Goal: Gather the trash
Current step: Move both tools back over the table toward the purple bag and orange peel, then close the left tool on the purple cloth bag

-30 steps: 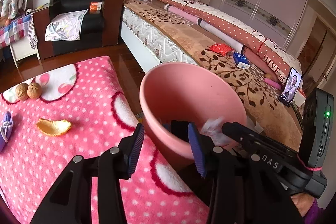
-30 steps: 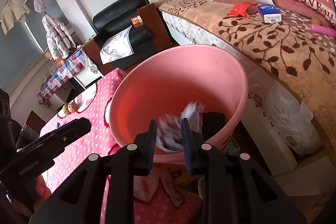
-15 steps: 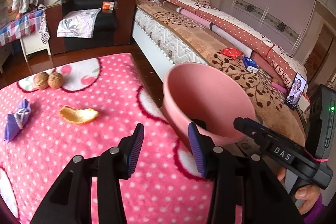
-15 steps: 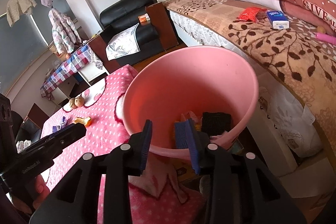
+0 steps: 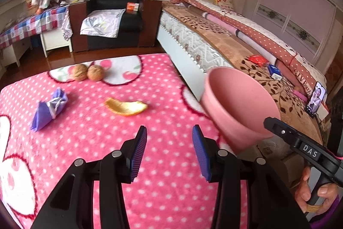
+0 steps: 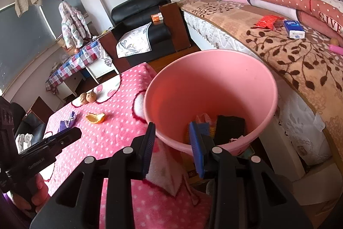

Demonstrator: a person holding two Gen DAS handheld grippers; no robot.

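With both grippers empty, the left gripper [image 5: 169, 149] spread wide over the pink dotted blanket [image 5: 90, 138] and the right gripper [image 6: 172, 143] parted above the pink bin [image 6: 214, 57], the next pickup looks like the orange peel [image 5: 126, 107] at frame centre.

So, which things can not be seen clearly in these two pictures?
- Pink bin, right wrist view: its contents are partly covered by the near rim and the right tool.
- Same bin, left wrist view: inside bottom hidden by its own wall.
- Orange box on the armchair, left wrist view: label too small to read.
- Orange peel, left wrist view: slightly blurred.
- White item at the left edge, right wrist view: partly behind the left tool; unidentifiable.
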